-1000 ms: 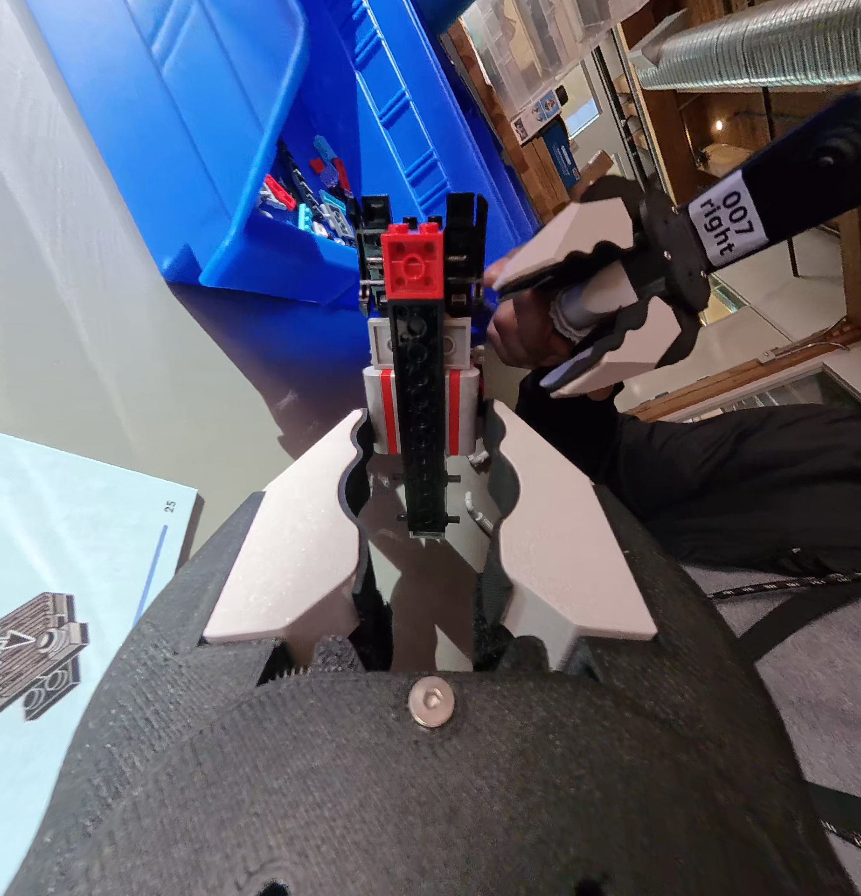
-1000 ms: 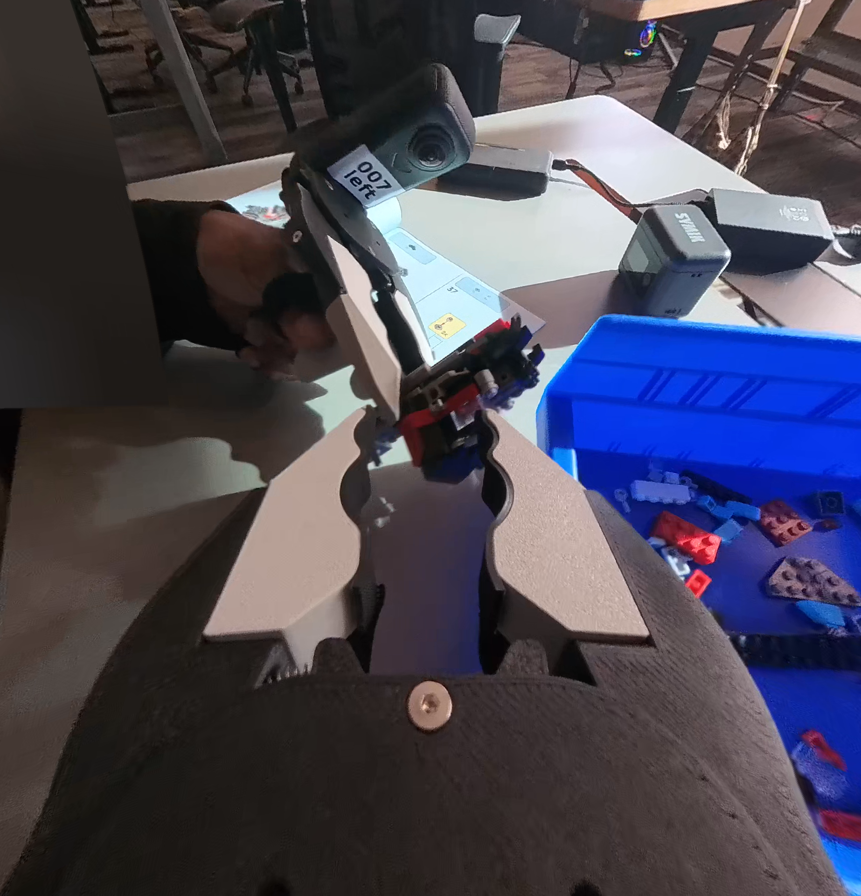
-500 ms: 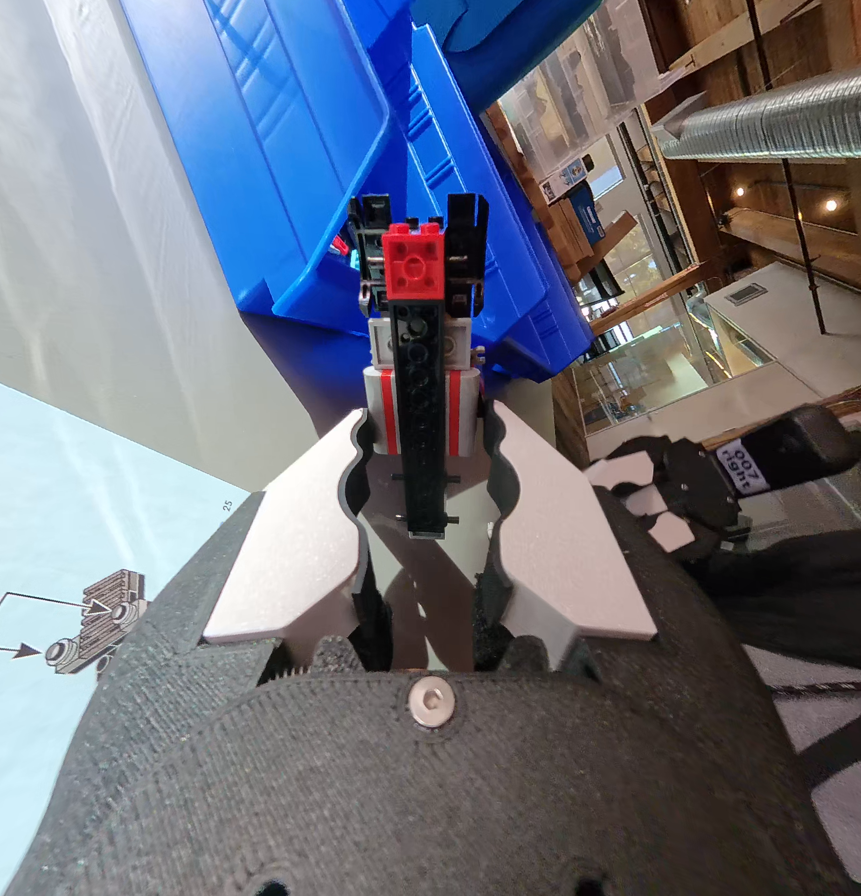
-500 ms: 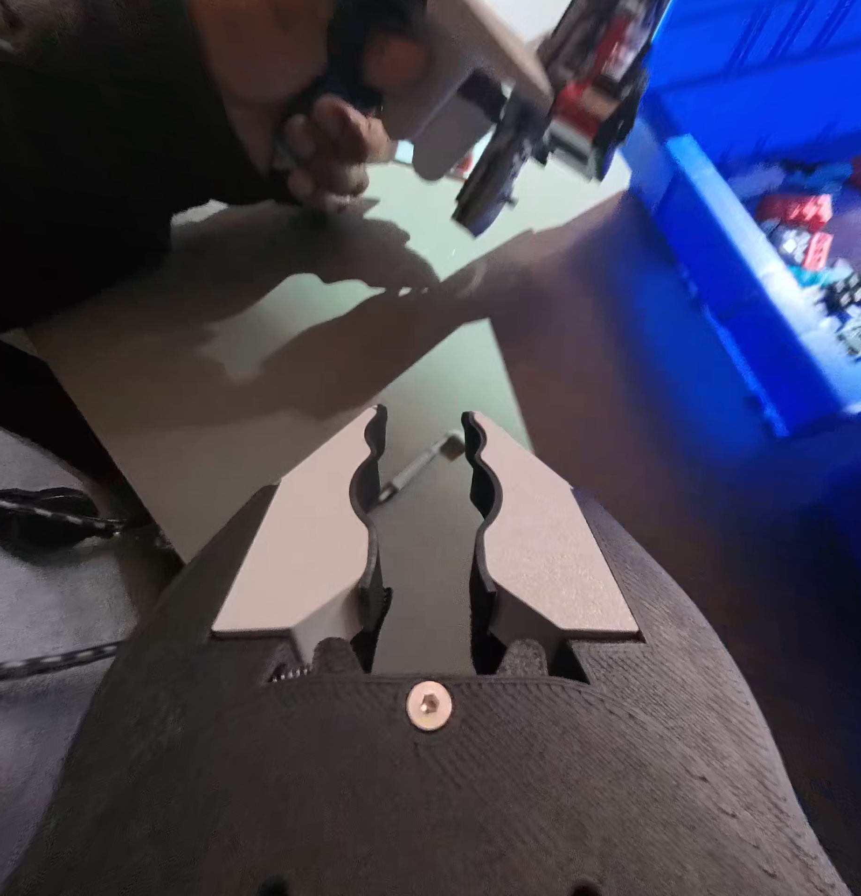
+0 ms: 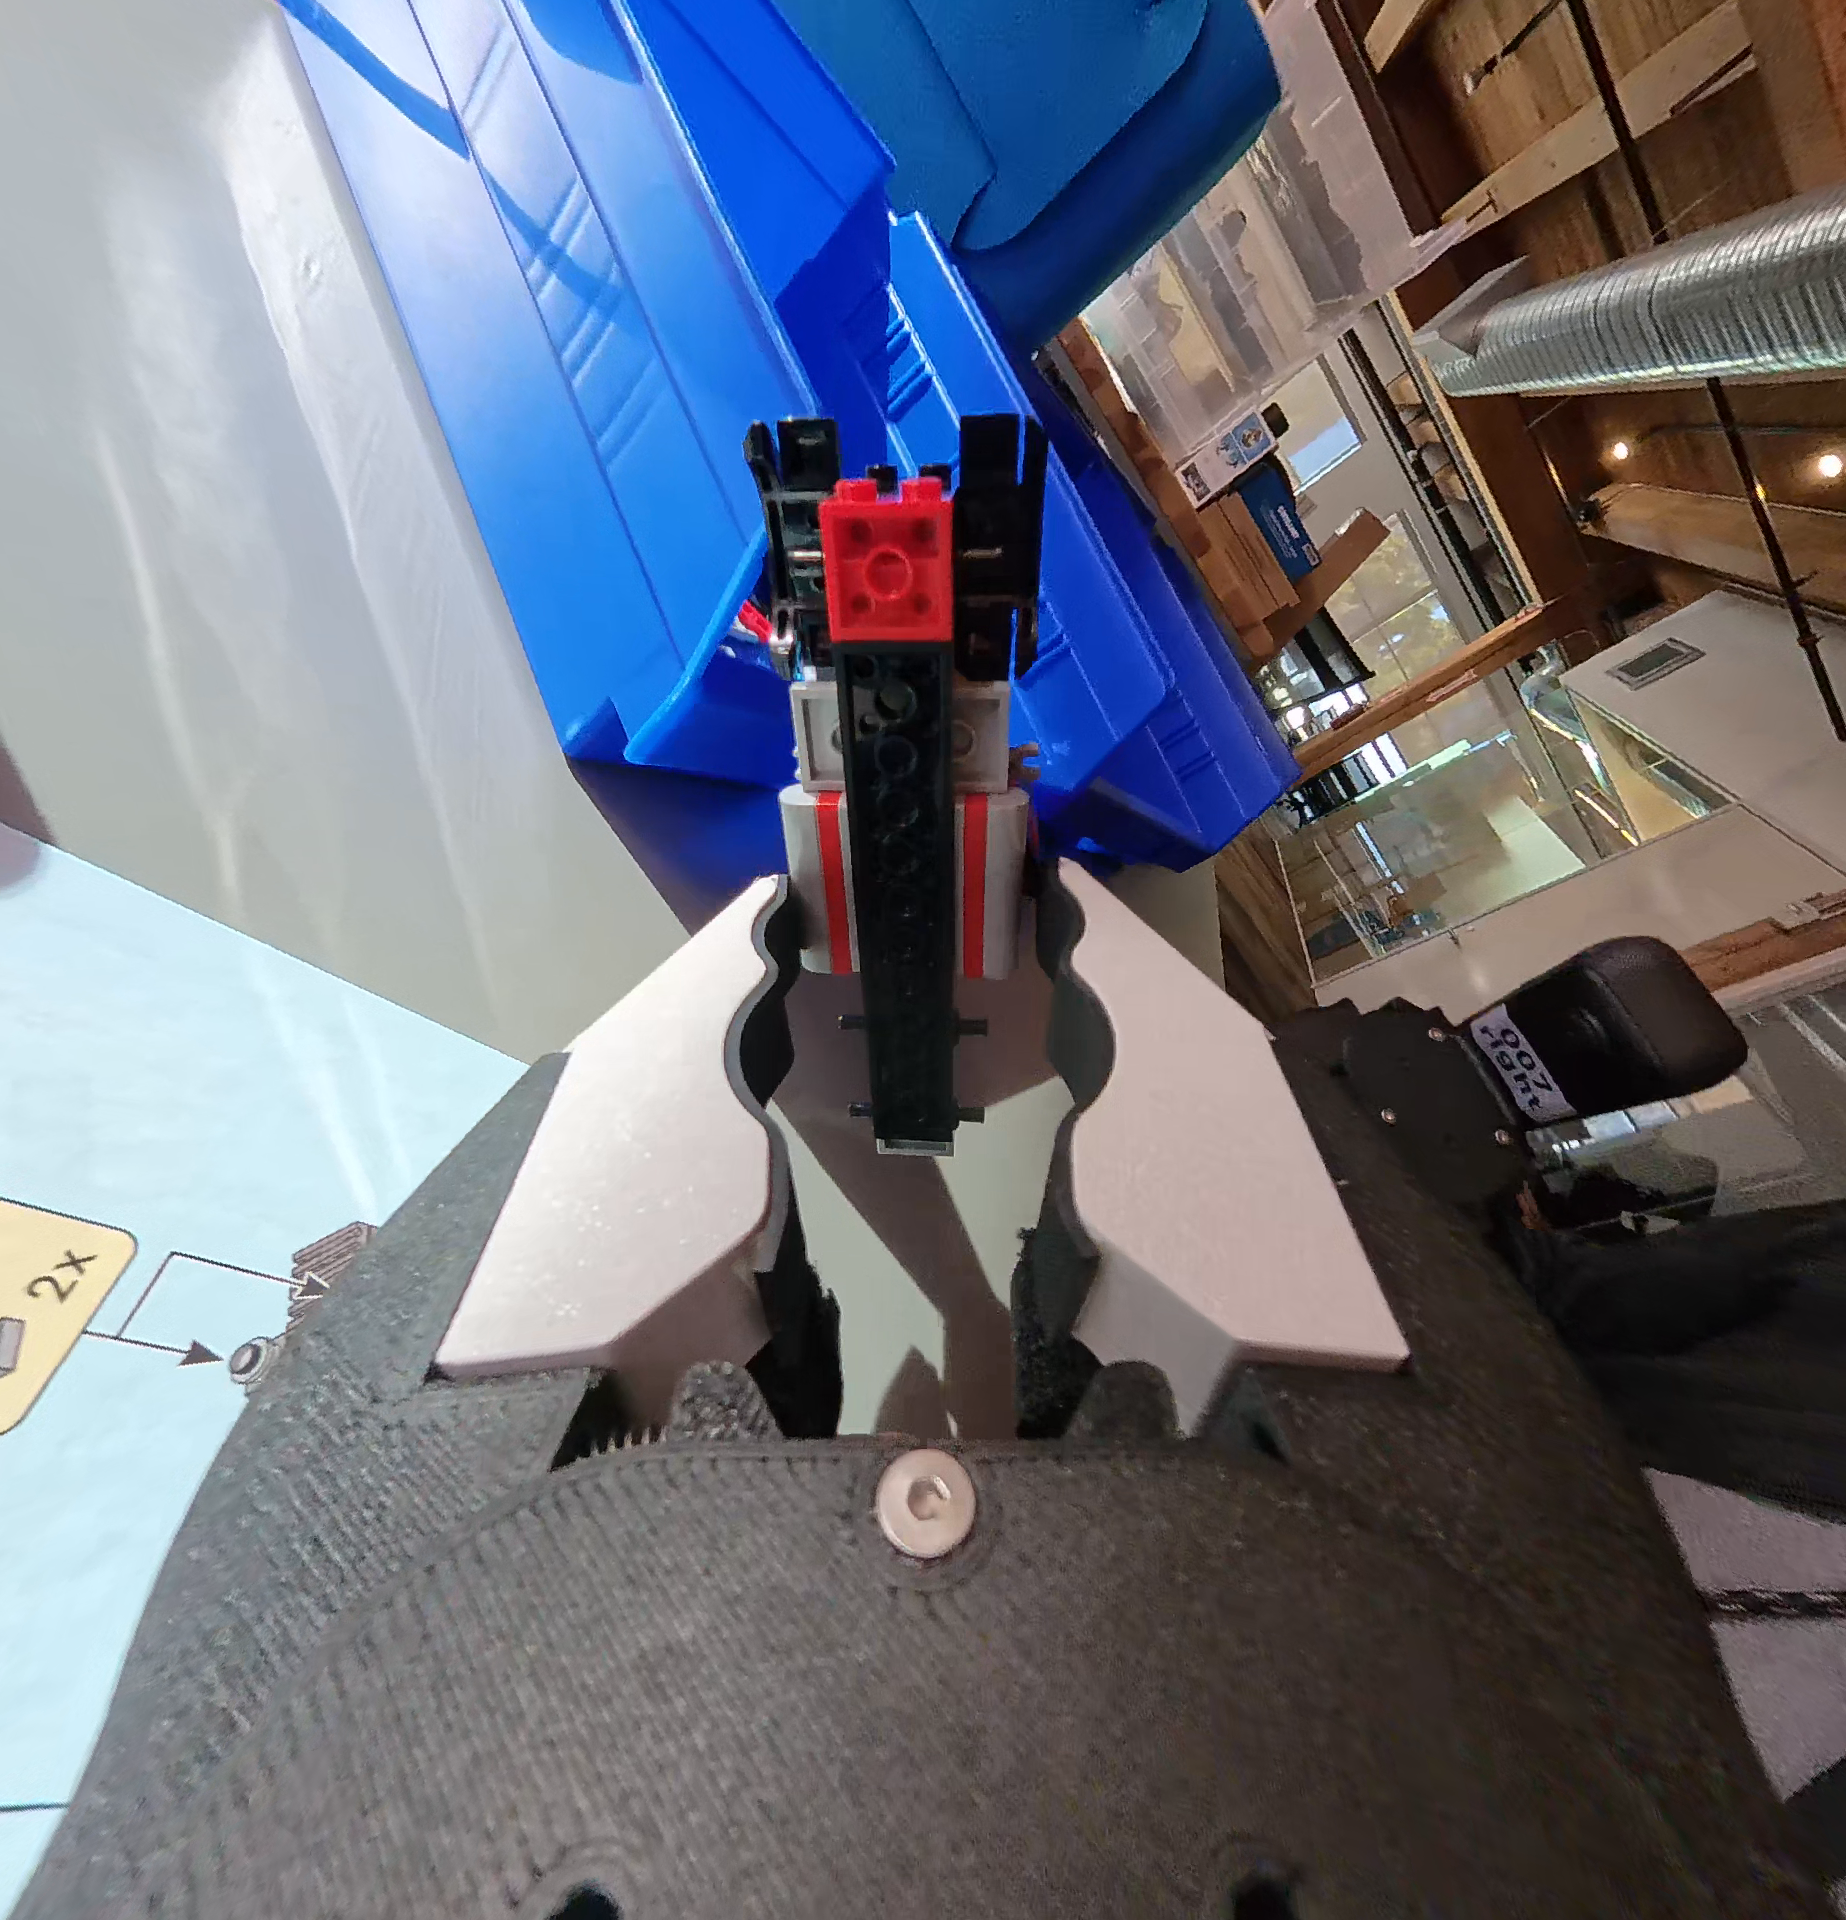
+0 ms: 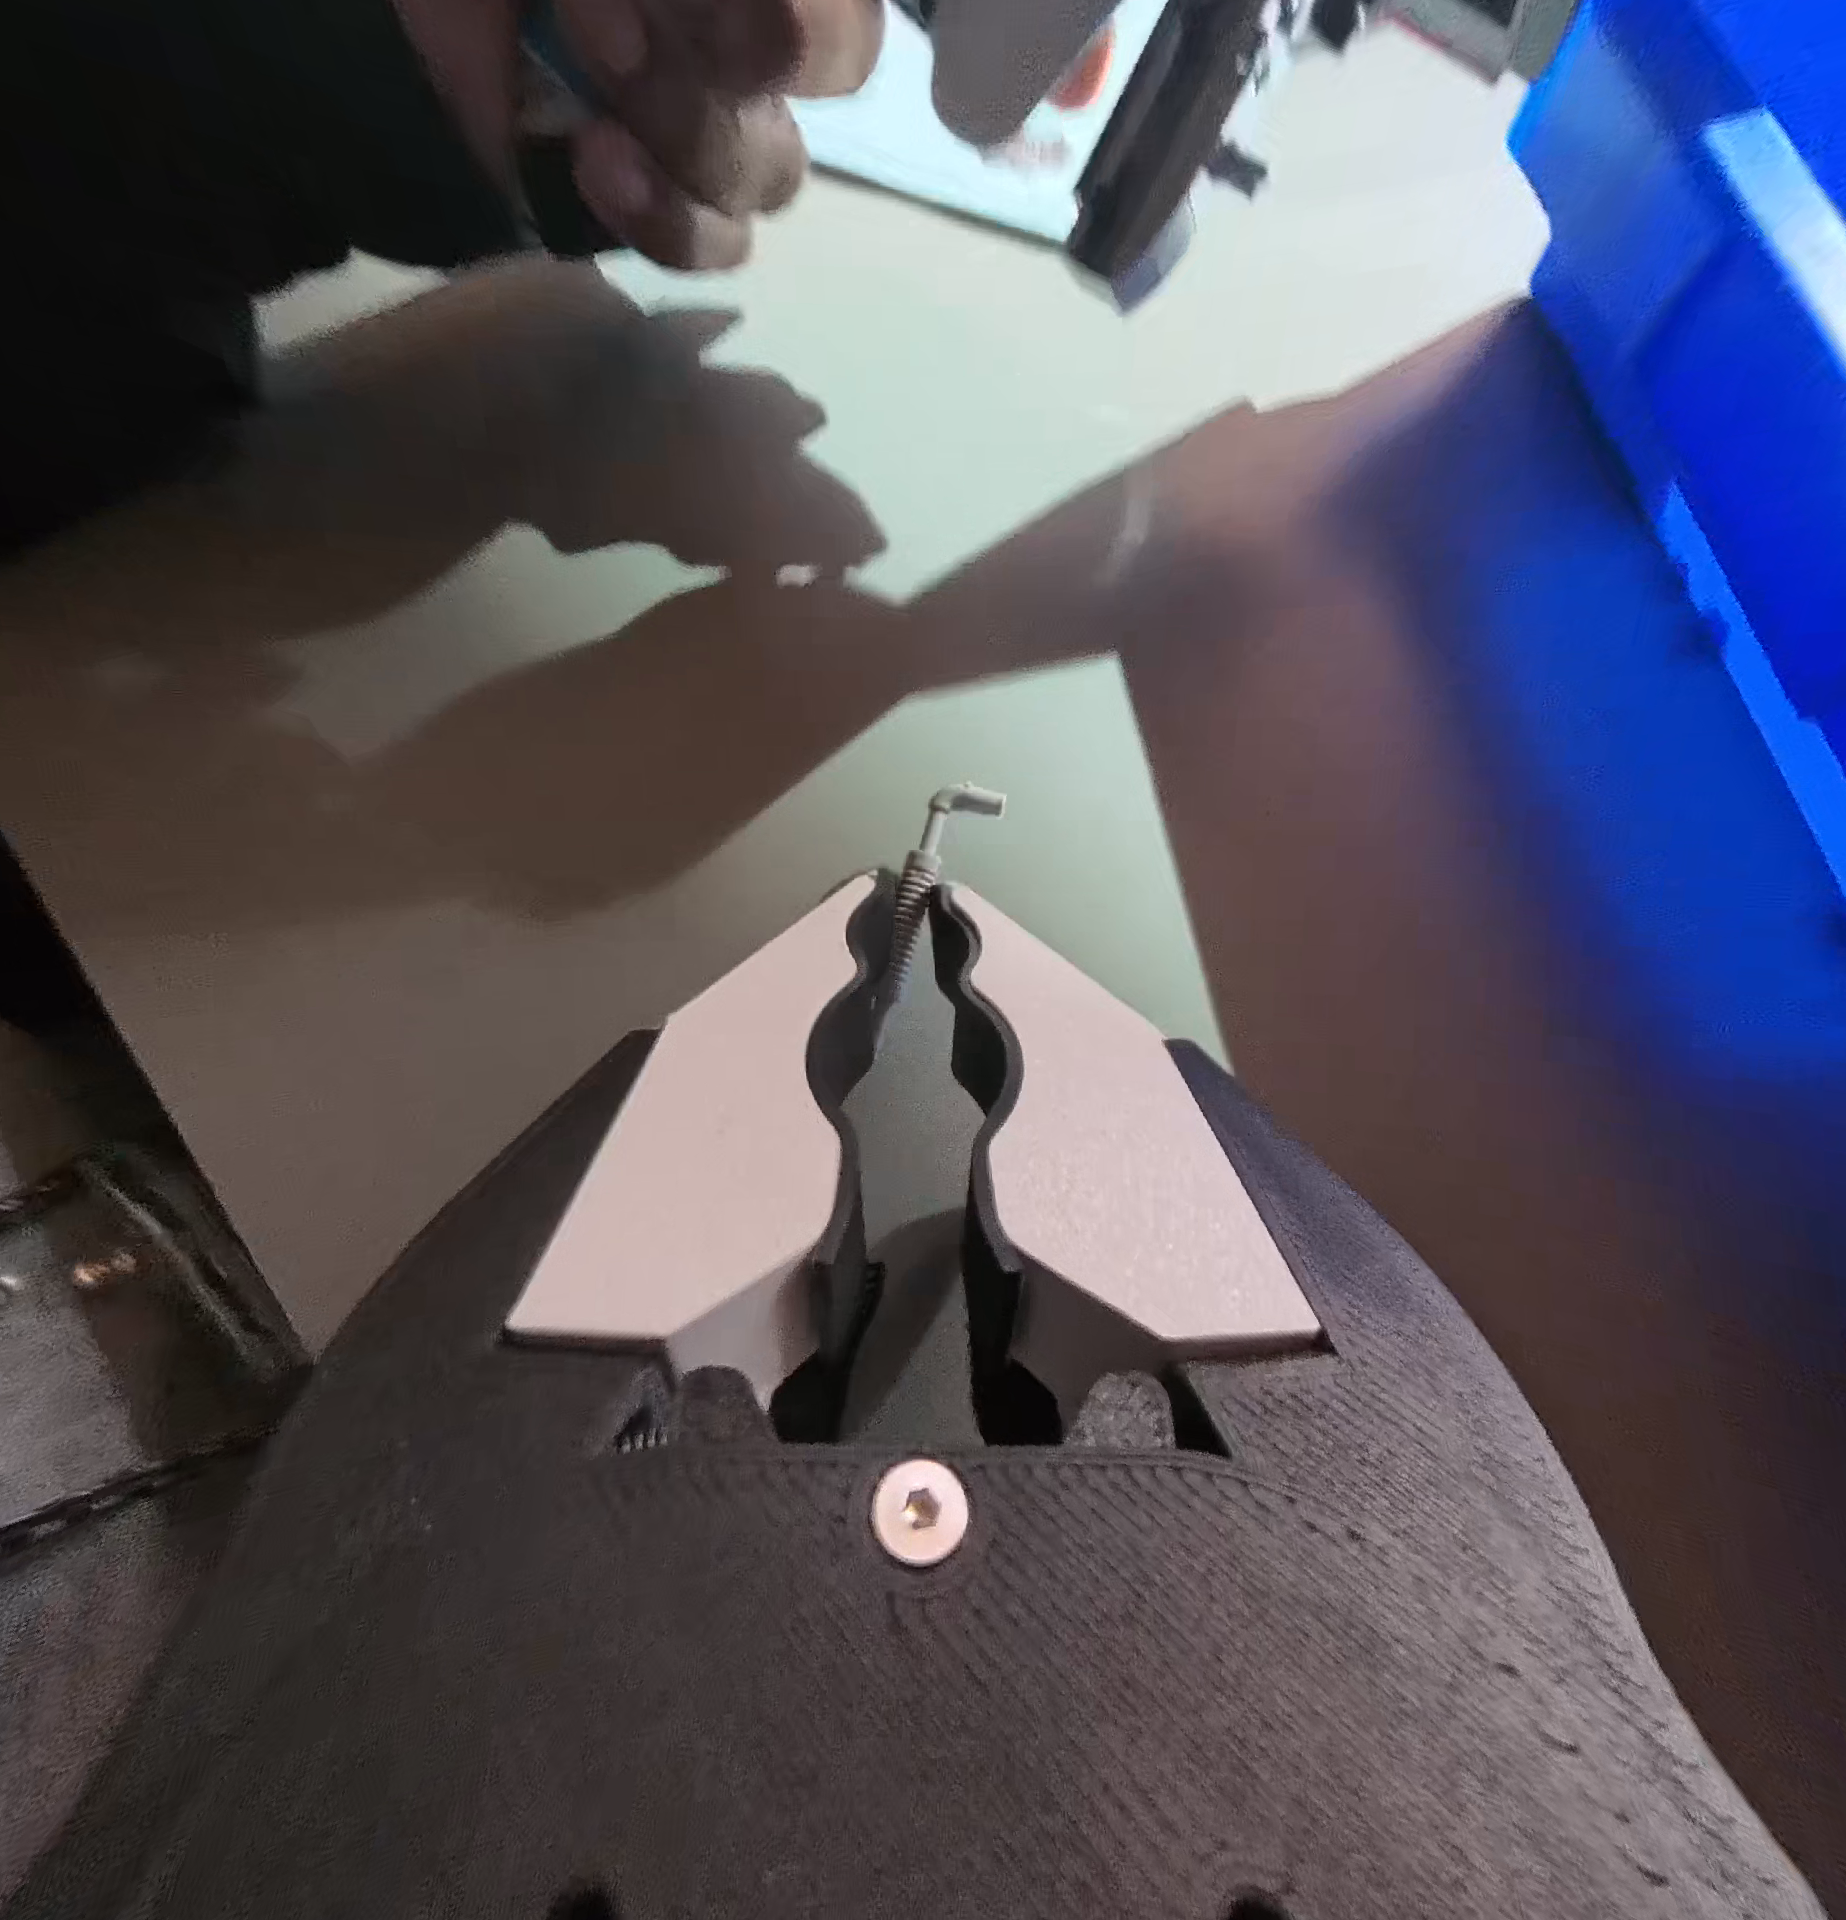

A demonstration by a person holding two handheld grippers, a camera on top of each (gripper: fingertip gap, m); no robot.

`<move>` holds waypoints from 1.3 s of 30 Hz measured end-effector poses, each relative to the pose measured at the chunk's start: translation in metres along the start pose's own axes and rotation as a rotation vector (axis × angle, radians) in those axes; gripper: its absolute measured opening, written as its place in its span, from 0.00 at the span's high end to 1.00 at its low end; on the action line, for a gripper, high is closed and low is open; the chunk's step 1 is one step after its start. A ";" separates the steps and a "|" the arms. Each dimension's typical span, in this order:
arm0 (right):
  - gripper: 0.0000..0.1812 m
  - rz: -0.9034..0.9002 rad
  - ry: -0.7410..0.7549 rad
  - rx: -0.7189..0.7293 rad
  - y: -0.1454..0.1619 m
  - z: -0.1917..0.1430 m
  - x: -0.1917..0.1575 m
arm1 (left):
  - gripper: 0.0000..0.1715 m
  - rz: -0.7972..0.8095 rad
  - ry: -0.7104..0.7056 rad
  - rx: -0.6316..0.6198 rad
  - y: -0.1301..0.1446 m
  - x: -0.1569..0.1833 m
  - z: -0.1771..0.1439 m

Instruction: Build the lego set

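Left wrist view. My left gripper (image 5: 914,914) is clamped on the partly built model (image 5: 903,790), the pads bearing on its white, red-striped body. The model's long axis runs straight out ahead of the claw; a black plate (image 5: 908,914) lies along it, reaching back between the fingers, and a red brick (image 5: 888,566) caps the far end between two black uprights. Beyond the tip stand the blue bins (image 5: 690,416); the instruction booklet (image 5: 171,1091) lies to the claw's left. The right gripper (image 5: 1501,1070) sits low to the claw's right, well apart from the model

Right wrist view. My right gripper (image 6: 914,894) is pinched nearly shut on a small grey ribbed rod (image 6: 924,873), whose bent end projects just past the fingertips, roughly in line with the claw. The table (image 6: 1002,416) ahead is bare, with the blue bin wall (image 6: 1677,416) close on the claw's right. The model (image 6: 1147,187) hangs far ahead and above, blurred, in my other hand (image 6: 680,135)

I judge the coming move turns on carrying the rod forward and up to the model; the open room lies ahead and left, the bin wall being the edge to mind
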State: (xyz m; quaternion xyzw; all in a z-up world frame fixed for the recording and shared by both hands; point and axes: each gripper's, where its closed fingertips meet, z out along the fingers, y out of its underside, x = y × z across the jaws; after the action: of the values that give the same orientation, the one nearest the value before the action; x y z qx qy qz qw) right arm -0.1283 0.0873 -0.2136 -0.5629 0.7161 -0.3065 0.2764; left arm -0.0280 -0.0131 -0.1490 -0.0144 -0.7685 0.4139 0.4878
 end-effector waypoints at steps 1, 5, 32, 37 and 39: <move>0.96 0.002 -0.033 0.032 -0.009 0.002 -0.001 | 0.73 0.000 0.001 0.013 -0.003 0.000 -0.002; 0.96 -0.021 -0.147 0.148 -0.052 0.015 -0.007 | 0.73 0.007 -0.002 0.087 -0.017 -0.001 -0.013; 0.96 0.179 -0.632 0.470 -0.129 -0.032 -0.041 | 0.73 0.155 -0.060 0.224 0.055 0.066 -0.042; 0.96 0.348 -0.724 0.474 -0.122 -0.029 -0.039 | 0.73 0.141 -0.066 0.257 0.062 0.070 -0.036; 0.96 0.406 -0.762 0.486 -0.122 -0.030 -0.037 | 0.73 0.132 -0.062 0.264 0.063 0.071 -0.035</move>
State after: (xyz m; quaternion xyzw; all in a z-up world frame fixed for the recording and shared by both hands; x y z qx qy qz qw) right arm -0.0649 0.1056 -0.1001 -0.4032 0.5674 -0.1769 0.6958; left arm -0.0623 0.0806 -0.1310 0.0122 -0.7194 0.5429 0.4330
